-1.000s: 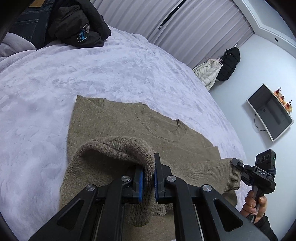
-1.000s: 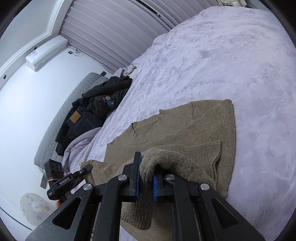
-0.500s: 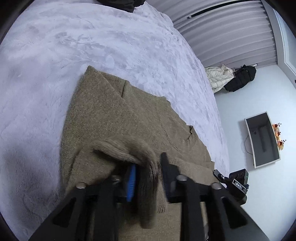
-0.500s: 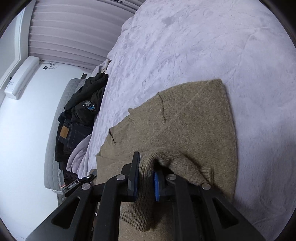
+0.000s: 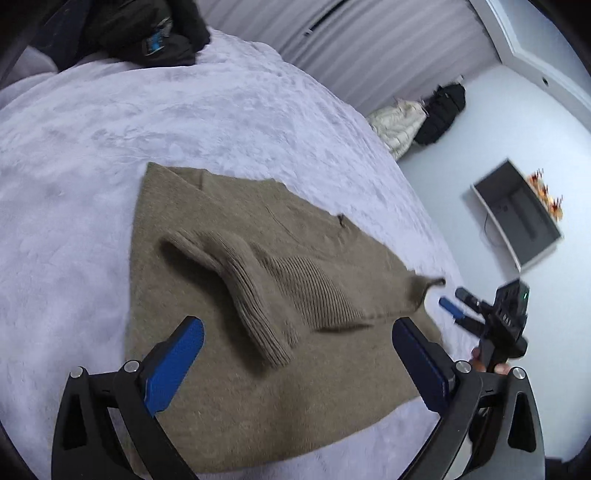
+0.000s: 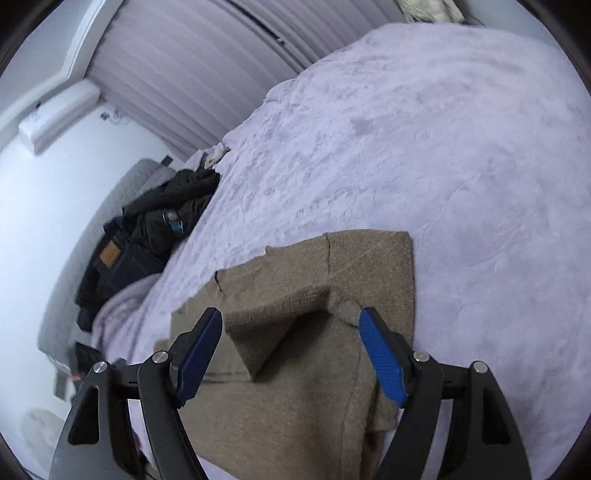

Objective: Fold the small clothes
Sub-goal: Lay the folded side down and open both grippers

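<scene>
A brown knit sweater [image 5: 229, 229] lies on the lilac bed cover [image 5: 110, 122], its ribbed hem [image 5: 255, 295] folded up over its body. My left gripper [image 5: 295, 354] is open and empty just above the near part of the sweater. My right gripper [image 6: 291, 343] is open and empty over the same sweater [image 6: 369, 266], whose folded edge [image 6: 280, 306] lies between the jaws. The right gripper also shows in the left wrist view [image 5: 458, 306], open, at the sweater's right corner.
Dark clothes [image 5: 147, 33] are piled at the head of the bed, also in the right wrist view [image 6: 162, 218]. Jackets [image 5: 417, 114] hang by the curtain. A monitor [image 5: 517, 214] is on the white wall. The bed edge runs along the right.
Both grippers have opened and let go of the sweater's hem, which now lies folded over the sweater's body. Both have drawn back a little.
</scene>
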`<state>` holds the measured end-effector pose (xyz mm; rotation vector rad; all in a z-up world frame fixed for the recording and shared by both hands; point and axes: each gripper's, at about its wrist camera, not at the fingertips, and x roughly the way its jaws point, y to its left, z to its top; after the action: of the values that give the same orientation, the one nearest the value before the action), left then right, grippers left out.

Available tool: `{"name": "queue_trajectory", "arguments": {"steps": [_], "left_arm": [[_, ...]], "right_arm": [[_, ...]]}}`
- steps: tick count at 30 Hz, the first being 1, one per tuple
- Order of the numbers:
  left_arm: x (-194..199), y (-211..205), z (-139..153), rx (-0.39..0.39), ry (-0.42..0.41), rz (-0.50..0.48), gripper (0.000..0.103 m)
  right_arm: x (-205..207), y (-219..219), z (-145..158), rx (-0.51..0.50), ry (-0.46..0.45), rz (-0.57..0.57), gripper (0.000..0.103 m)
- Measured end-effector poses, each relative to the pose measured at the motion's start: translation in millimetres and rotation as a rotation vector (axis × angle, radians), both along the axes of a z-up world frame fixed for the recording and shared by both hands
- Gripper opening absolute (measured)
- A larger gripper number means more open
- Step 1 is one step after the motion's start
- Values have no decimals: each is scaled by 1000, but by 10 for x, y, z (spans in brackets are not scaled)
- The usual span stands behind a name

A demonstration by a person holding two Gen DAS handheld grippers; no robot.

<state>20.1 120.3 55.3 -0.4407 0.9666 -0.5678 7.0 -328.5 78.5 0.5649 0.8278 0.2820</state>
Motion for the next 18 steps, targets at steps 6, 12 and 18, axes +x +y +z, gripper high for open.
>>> {"name": "queue_trajectory", "arguments": {"steps": [6,12,18], "left_arm": [[-38,-532,-176,83,26,-193,102],[274,-651,-93,109,-37,-98,102],[812,-390,70,-40,-17,64,102]], "right_arm": [[-163,613,113,-385,-42,210,80],[33,1172,-138,-620,-7,439,80],[447,1113,-194,-639,-5,330,79]]}}
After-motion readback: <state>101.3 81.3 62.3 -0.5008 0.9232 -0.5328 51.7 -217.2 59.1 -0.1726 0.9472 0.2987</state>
